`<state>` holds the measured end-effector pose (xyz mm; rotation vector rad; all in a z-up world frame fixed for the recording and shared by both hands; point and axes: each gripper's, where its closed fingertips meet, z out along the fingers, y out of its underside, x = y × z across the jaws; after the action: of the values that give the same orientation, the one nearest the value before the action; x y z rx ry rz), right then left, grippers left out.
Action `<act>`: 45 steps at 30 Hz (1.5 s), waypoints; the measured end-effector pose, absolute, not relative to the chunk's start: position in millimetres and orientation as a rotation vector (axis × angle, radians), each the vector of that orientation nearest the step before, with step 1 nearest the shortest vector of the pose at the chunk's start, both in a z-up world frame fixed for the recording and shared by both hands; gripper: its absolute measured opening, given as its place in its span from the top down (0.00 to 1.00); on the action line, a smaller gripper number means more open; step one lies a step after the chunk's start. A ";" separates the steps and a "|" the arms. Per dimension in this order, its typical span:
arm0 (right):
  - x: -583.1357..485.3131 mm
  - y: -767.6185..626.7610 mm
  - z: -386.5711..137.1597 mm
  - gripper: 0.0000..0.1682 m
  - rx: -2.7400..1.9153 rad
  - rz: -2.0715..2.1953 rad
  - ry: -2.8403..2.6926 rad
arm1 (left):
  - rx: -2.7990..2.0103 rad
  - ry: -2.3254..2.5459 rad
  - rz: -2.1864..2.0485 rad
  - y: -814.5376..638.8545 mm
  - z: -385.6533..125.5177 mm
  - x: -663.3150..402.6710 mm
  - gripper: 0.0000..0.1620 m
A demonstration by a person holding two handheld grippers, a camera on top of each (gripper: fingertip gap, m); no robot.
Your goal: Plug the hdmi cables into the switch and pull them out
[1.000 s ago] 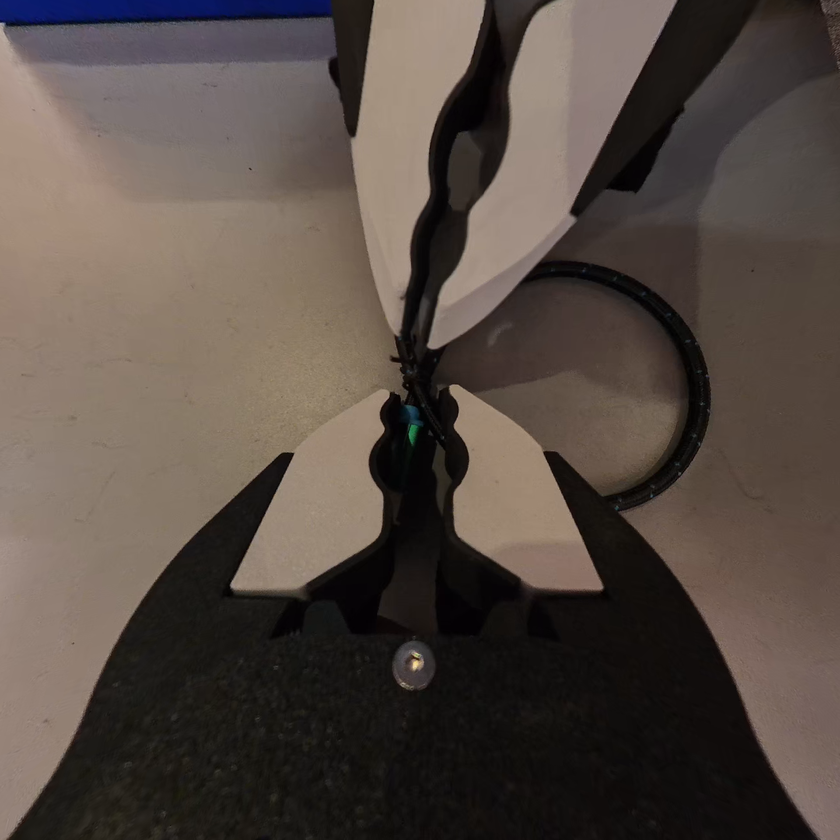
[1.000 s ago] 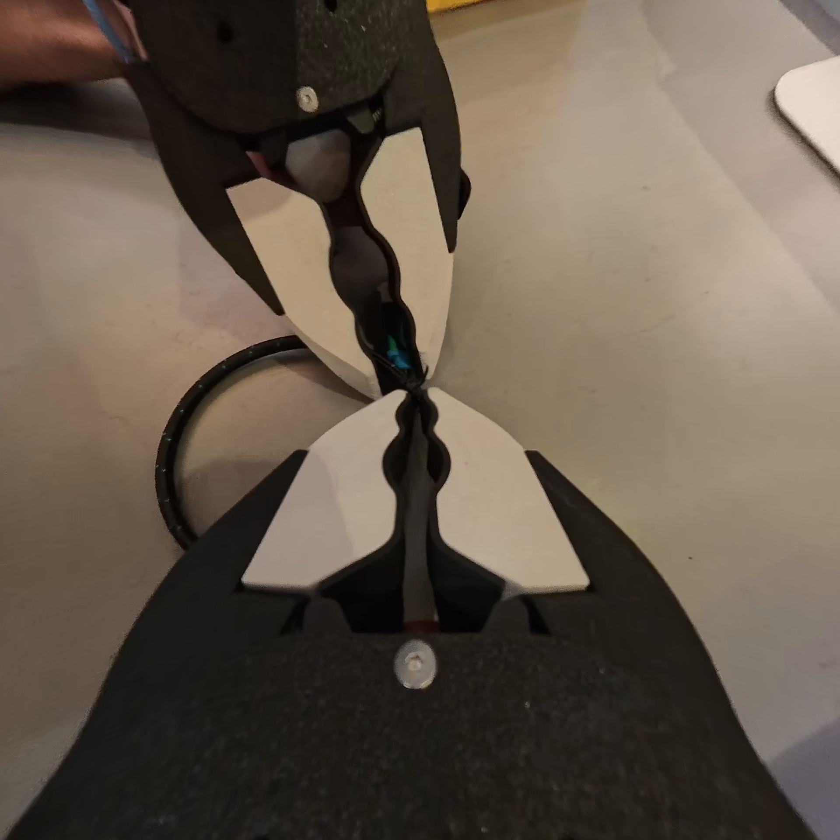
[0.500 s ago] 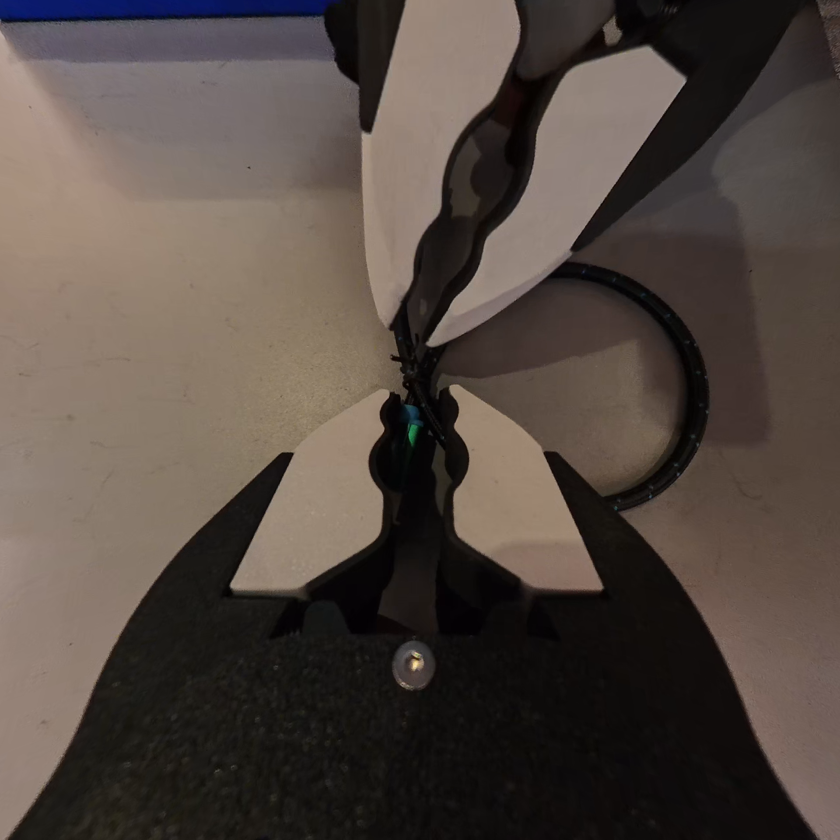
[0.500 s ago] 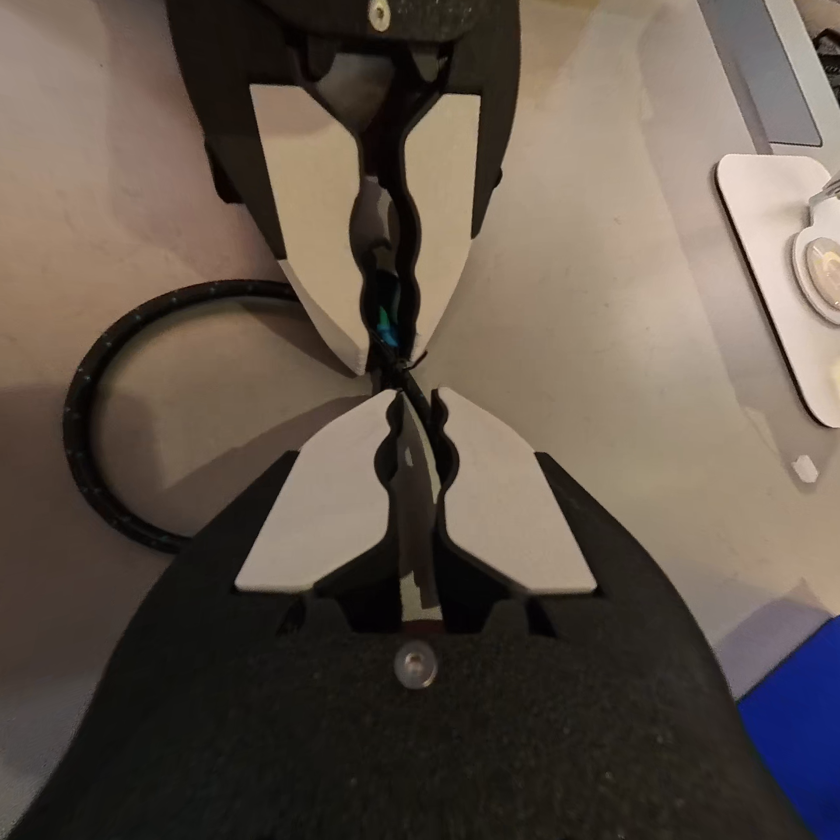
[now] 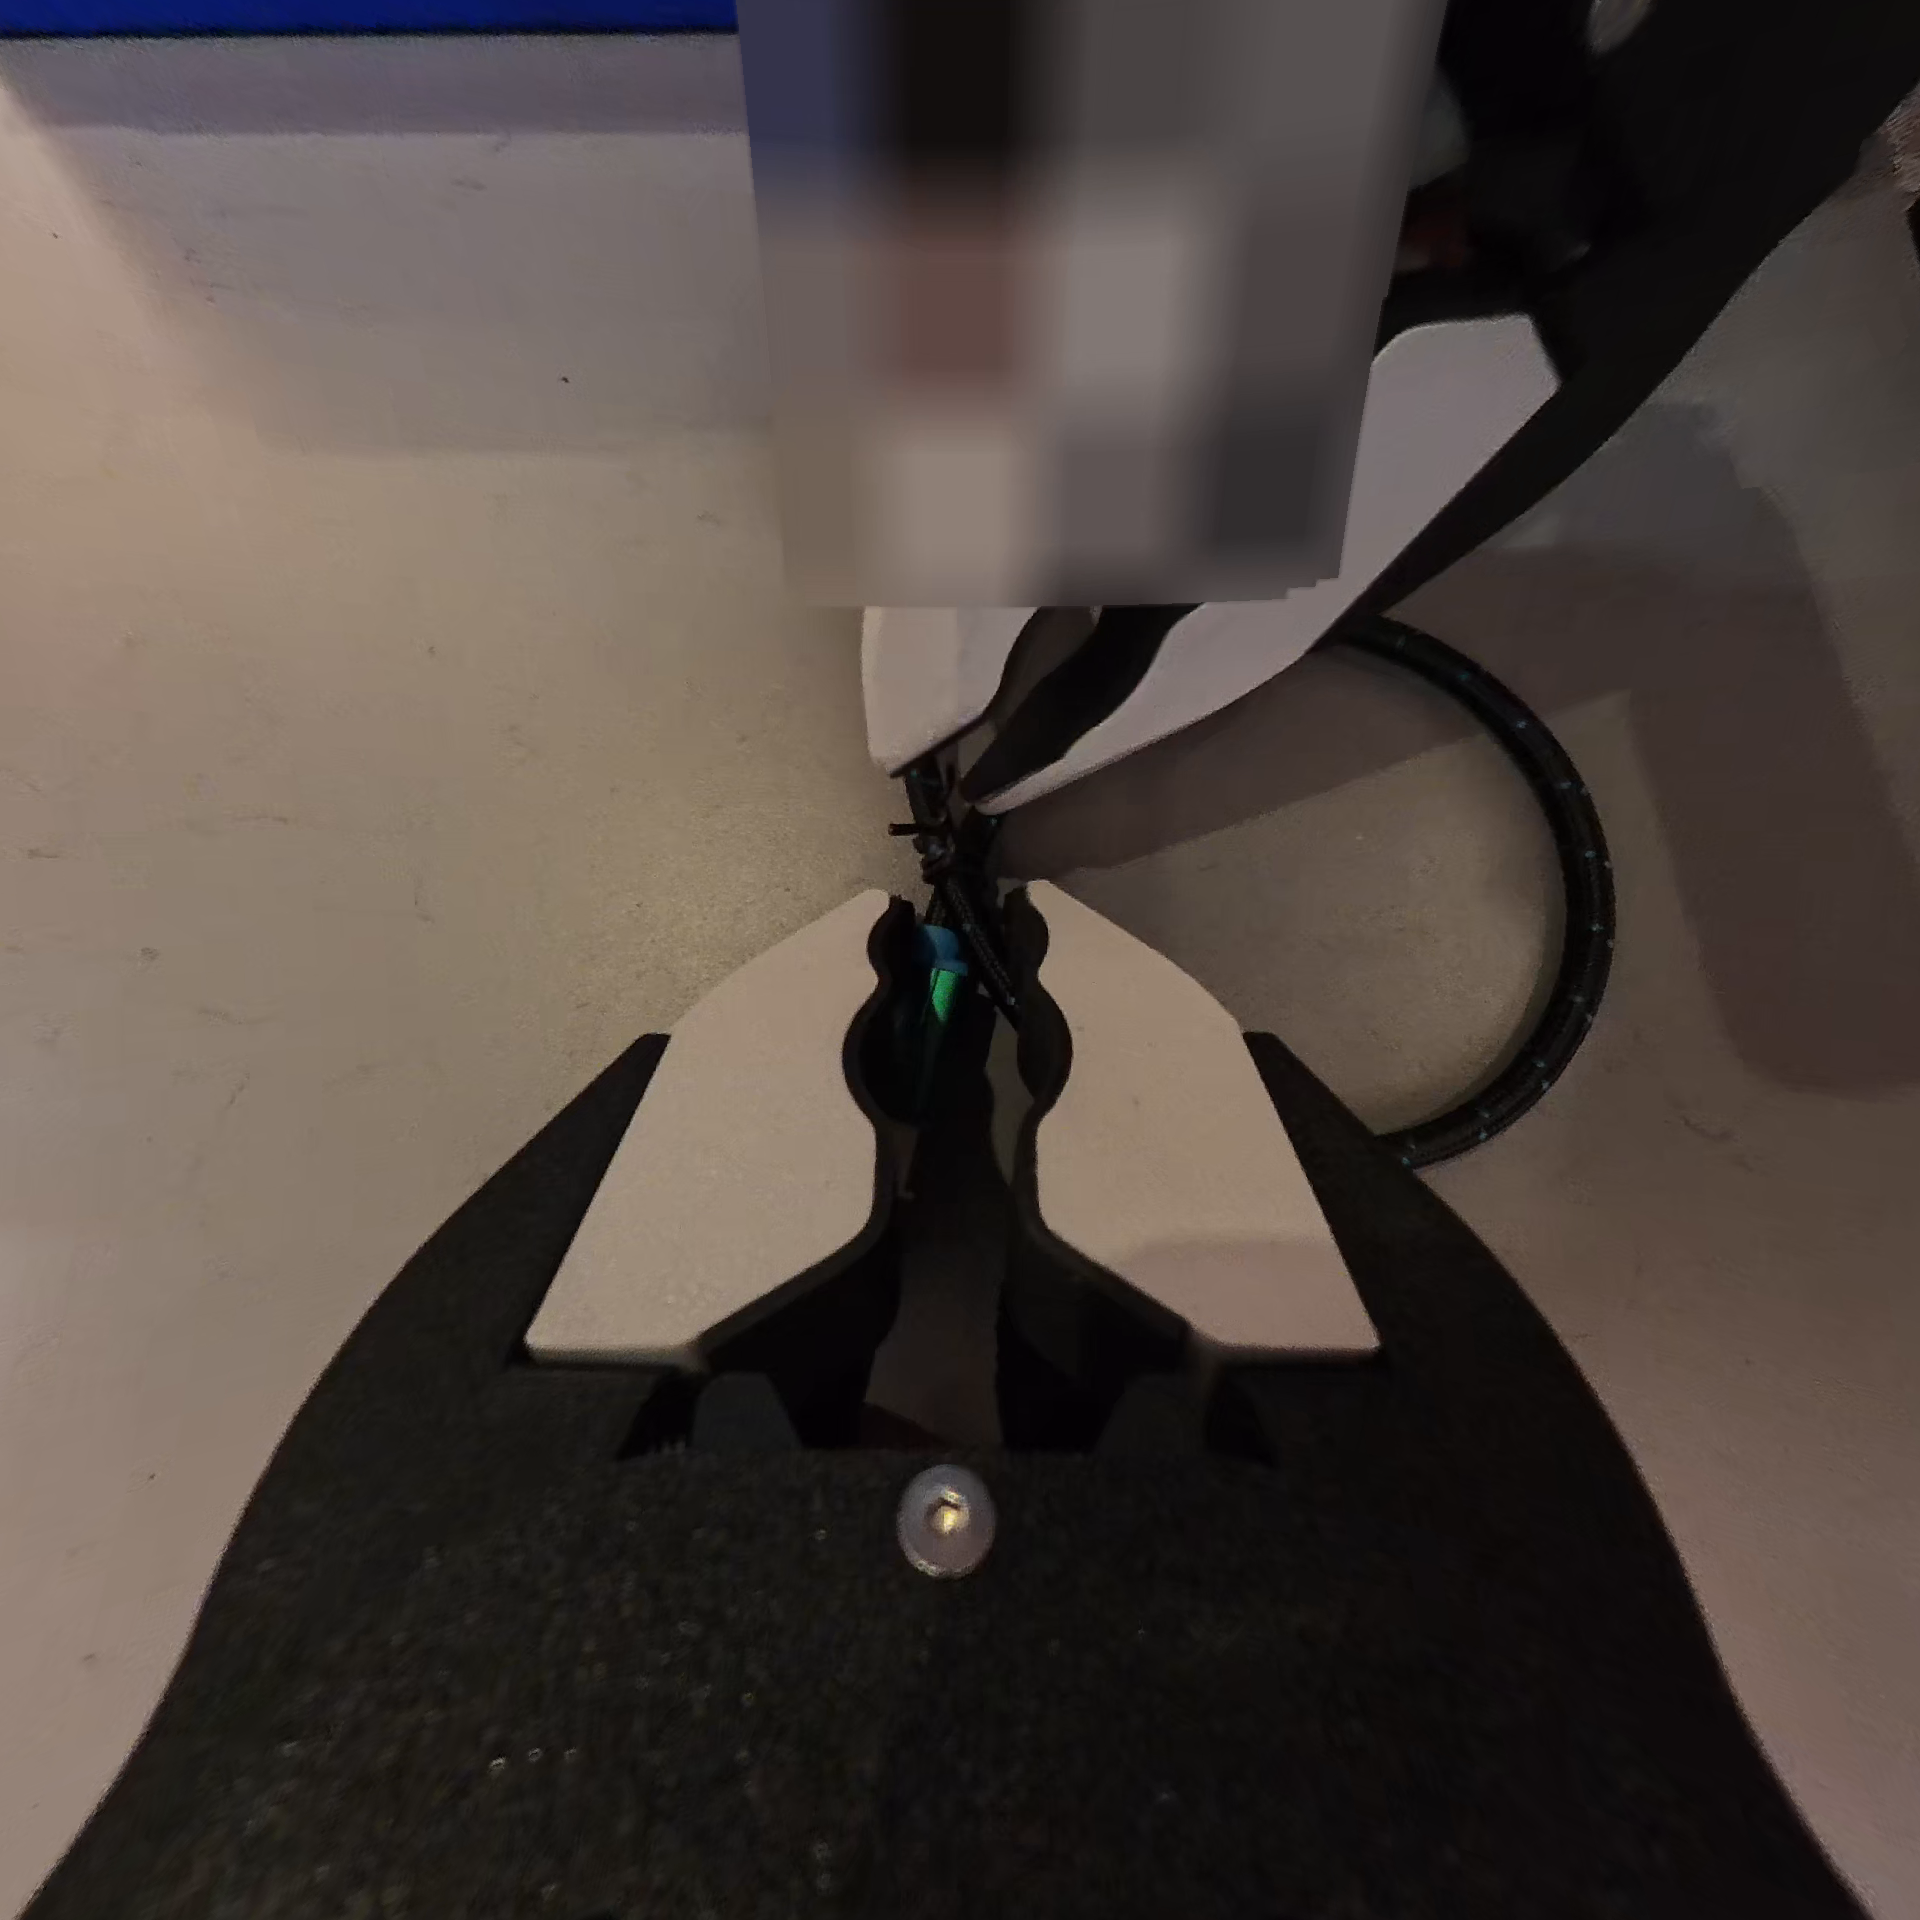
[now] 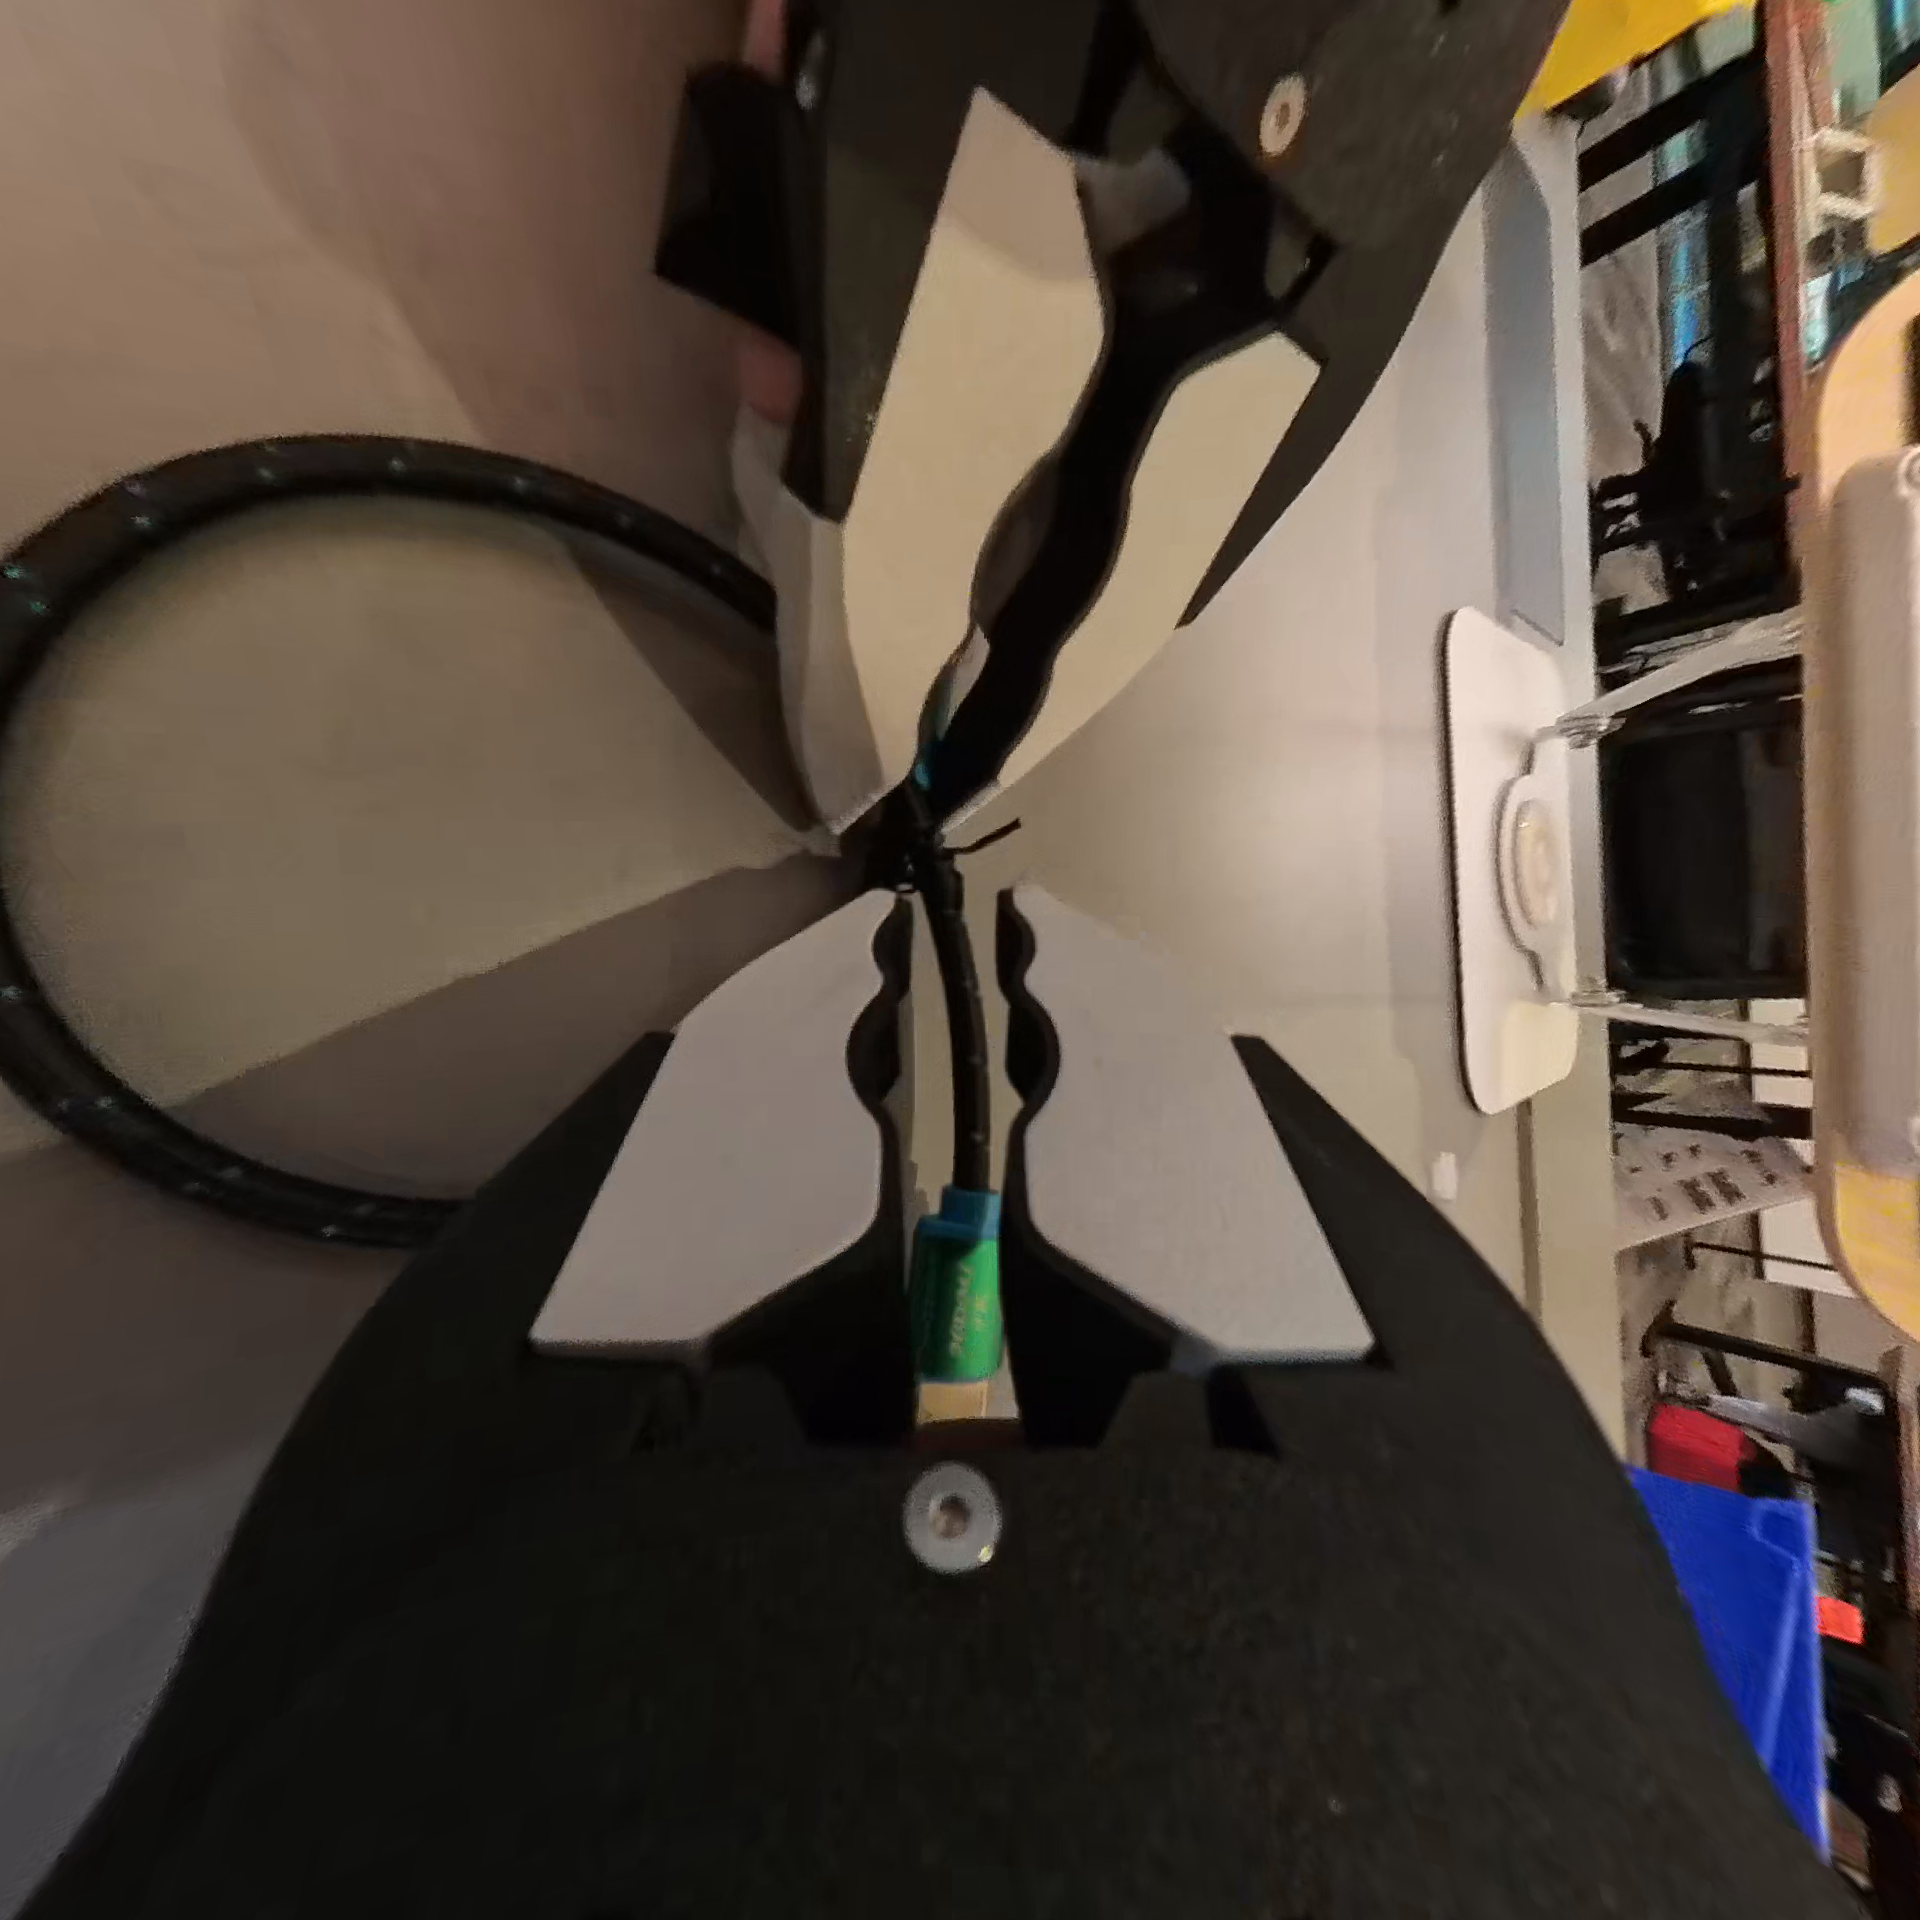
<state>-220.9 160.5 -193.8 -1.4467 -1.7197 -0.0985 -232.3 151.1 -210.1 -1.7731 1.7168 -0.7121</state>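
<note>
A black braided hdmi cable (image 5: 1579,883) lies in a loop on the beige table, and it also shows in the right wrist view (image 6: 62,1039). Both ends are tied together with a black tie (image 5: 935,842). My left gripper (image 5: 961,909) is shut on a green and blue plug (image 5: 940,987). My right gripper (image 6: 954,902) is shut on the other green plug (image 6: 956,1309), with the cable (image 6: 966,1039) running out between its fingers. The two grippers meet tip to tip: the right gripper (image 5: 940,781) is seen from the left, the left gripper (image 6: 914,821) from the right. No switch shows.
A white mat (image 6: 1507,1039) with a round object lies by the table's edge. A blue box (image 6: 1745,1621) and shelves stand beyond that edge. A blue strip (image 5: 364,16) borders the table's far side. A hand (image 6: 769,384) holds the left gripper. Less than 4 cm separates the two grippers' tips.
The right gripper has rolled and tilted, so its view has turned about a quarter. Its jaws stand a little wider and the green plug now shows between them. The left gripper has stayed put.
</note>
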 end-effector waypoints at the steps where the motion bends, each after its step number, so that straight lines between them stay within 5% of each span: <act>1: -221.0 161.2 -195.2 0.93 -1.457 -0.093 -1.715 | -1.772 1.717 -0.711 151.1 -210.1 -232.3 0.88; 4: -222.4 159.5 -192.4 1.00 -1.445 -0.070 -1.706 | -1.773 1.716 -0.711 151.2 -210.1 -232.3 0.88; 16: -231.5 150.7 -184.2 1.00 -1.745 0.523 -1.482 | -1.760 1.728 -0.711 149.5 -210.2 -232.0 0.89; 34: -232.3 160.9 -181.3 0.94 -1.662 0.296 -1.551 | -1.766 1.726 -0.716 149.5 -210.2 -231.6 0.89; 45: -238.3 162.2 -190.2 0.94 -2.016 0.711 -1.577 | -1.764 1.727 -0.715 149.5 -210.2 -231.6 0.89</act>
<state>-238.3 162.2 -190.2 -2.0158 -1.5771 0.7112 -231.6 149.5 -210.2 -1.7636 1.7273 -0.7151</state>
